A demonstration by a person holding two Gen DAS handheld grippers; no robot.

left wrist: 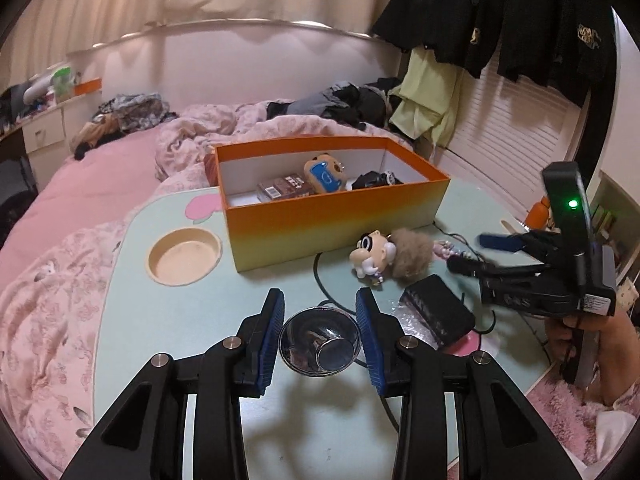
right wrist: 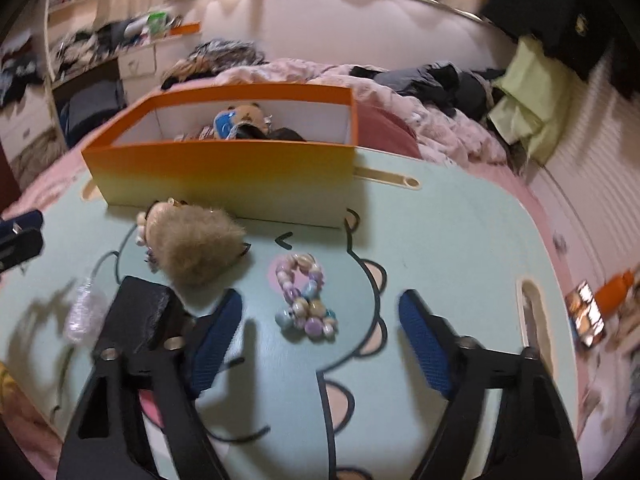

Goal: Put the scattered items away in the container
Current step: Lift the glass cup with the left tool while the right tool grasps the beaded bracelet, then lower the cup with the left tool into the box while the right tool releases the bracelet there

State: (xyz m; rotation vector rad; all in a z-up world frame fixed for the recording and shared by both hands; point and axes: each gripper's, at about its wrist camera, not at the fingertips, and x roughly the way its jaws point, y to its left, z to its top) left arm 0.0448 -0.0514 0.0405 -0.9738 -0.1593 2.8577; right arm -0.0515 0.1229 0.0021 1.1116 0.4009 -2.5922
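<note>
On the left of the pale green desk (left wrist: 180,320) we see a round beige recess (left wrist: 185,255). Behind it stands the orange box (left wrist: 336,216), and inside it lie a brown packet (left wrist: 286,186), a bear-shaped toy (left wrist: 325,176) and a dark item (left wrist: 376,179). Our left tool (left wrist: 320,322) is spread, and a shiny metal bowl (left wrist: 319,340) sits upside down between its blue pads (left wrist: 272,332); we cannot tell if they touch it. To the right, just in front of the box, lie a small figure with glasses (left wrist: 370,258) and a fluffy brown ball (left wrist: 412,252), touching each other. Near them rests a black box (left wrist: 438,312) on the desk. In the right wrist view, our right tool (right wrist: 320,328) is wide apart over a pastel bead bracelet (right wrist: 306,296), which lies on the desk, not gripped.
</note>
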